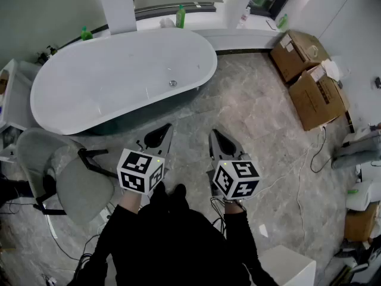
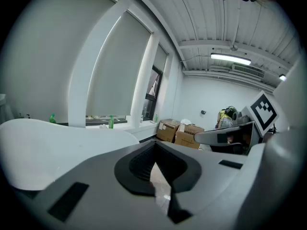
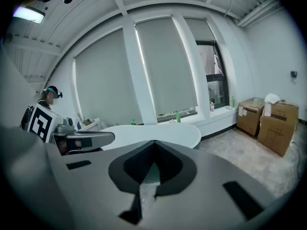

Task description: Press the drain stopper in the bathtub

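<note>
Drain stopper (image 1: 172, 83): a small round metal disc on the white floor of the bathtub (image 1: 89, 82), toward the tub's right end and close to its near wall. Nothing touches it. The tub is an oval, free-standing basin with a dark outer skin, standing on a grey marbled floor (image 1: 256, 112).

Both grippers are well short of the tub, held close to the person's body and pointing toward it. The left gripper (image 1: 166, 128) has its 2 jaws brought together at the tips, and its own view shows only floor through the dark opening behind them, so it holds nothing. The right gripper (image 1: 213, 133) is the same: jaws closed tip to tip, nothing between them, the tub's rim visible beyond. The 2 grippers are side by side, a little apart, each with its marker cube nearest the person.

Behind the tub a window ledge (image 1: 196, 8) carries a green bottle (image 1: 180, 16). To the right stand 2 cardboard boxes (image 1: 309, 70). A grey chair (image 1: 65, 171) is at the left, just beside the tub's near end.
</note>
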`<state>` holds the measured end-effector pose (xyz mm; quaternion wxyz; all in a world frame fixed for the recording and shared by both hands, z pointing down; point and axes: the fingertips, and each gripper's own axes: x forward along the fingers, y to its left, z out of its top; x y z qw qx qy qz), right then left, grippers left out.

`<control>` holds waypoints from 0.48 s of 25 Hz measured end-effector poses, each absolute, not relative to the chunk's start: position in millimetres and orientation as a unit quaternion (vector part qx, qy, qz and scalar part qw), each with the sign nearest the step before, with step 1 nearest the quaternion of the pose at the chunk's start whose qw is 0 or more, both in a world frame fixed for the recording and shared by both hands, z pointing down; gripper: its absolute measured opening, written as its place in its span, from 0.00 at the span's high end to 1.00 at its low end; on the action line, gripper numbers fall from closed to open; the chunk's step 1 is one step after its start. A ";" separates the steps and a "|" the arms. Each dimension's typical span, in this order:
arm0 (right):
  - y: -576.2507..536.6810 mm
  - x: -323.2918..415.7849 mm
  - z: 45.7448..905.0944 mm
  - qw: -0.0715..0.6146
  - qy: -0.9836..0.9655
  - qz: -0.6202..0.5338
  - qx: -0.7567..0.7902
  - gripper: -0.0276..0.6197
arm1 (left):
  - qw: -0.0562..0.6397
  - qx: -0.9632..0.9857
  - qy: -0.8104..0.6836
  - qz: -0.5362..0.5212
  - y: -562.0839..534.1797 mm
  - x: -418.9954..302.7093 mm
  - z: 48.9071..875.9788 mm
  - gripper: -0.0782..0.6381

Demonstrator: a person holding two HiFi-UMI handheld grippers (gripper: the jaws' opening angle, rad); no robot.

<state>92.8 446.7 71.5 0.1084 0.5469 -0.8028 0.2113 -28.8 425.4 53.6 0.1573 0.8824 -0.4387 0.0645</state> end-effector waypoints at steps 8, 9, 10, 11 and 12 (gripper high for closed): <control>441.2 101.1 74.7 0.109 -0.804 0.218 0.542 0.96 | 0.168 0.878 -0.441 0.073 421.7 -22.5 59.6 0.88; 441.3 101.7 76.1 0.107 -0.805 0.220 0.541 0.96 | 0.169 0.878 -0.441 0.074 421.9 -22.2 61.3 0.88; 441.3 102.9 77.0 0.104 -0.806 0.221 0.539 0.96 | 0.170 0.878 -0.441 0.075 421.9 -21.3 62.7 0.88; 441.2 104.6 77.4 0.102 -0.807 0.222 0.538 0.96 | 0.170 0.878 -0.441 0.077 421.7 -20.1 63.7 0.88; 440.9 106.4 77.5 0.100 -0.808 0.222 0.537 0.96 | 0.170 0.878 -0.441 0.078 421.1 -19.0 64.7 0.88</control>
